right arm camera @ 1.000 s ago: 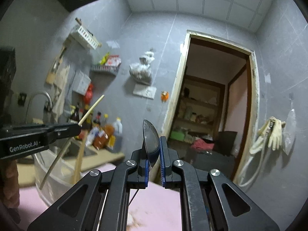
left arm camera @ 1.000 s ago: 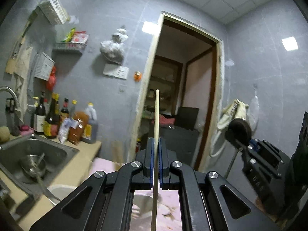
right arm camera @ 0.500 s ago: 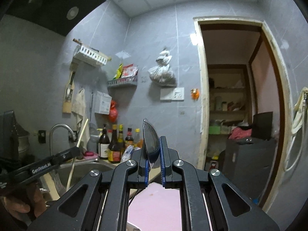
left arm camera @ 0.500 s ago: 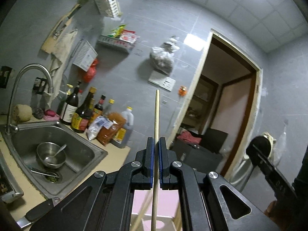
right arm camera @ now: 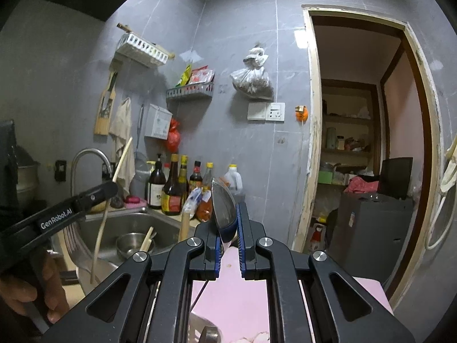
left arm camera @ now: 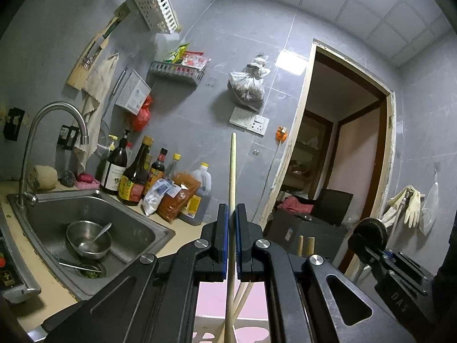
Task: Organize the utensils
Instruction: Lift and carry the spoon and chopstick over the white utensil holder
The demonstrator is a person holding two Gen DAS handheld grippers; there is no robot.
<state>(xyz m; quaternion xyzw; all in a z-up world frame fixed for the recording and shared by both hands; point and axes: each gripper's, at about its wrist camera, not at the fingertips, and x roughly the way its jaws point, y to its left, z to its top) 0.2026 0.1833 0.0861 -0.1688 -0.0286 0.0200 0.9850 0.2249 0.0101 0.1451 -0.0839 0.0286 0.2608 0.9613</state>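
My left gripper [left arm camera: 231, 217] is shut on a pale wooden chopstick [left arm camera: 232, 171] that stands upright between its pads. My right gripper [right arm camera: 228, 218] is shut on a metal spoon [right arm camera: 222, 200], whose bowl rises edge-on above the fingers. In the left wrist view the right gripper [left arm camera: 367, 247] sits low at the right, with the spoon's bowl [left arm camera: 370, 231] as a dark disc. In the right wrist view the left gripper [right arm camera: 110, 190] reaches in from the left, held by a hand, and the chopstick [right arm camera: 121, 160] slants through it. A white slotted utensil basket [left arm camera: 155, 8] hangs high on the wall.
A steel sink [left arm camera: 137, 228] with a faucet [left arm camera: 57, 108] holds a metal bowl [left arm camera: 88, 243] and a spoon. Sauce bottles [left arm camera: 134, 177] line the counter behind it. More wooden sticks [left arm camera: 305, 245] stand below the grippers above a pink surface [right arm camera: 245, 300]. An open doorway [left arm camera: 342, 157] lies to the right.
Both views have swung left, from the doorway toward the sink and the wall shelves. The chopstick and the spoon stay gripped as before.
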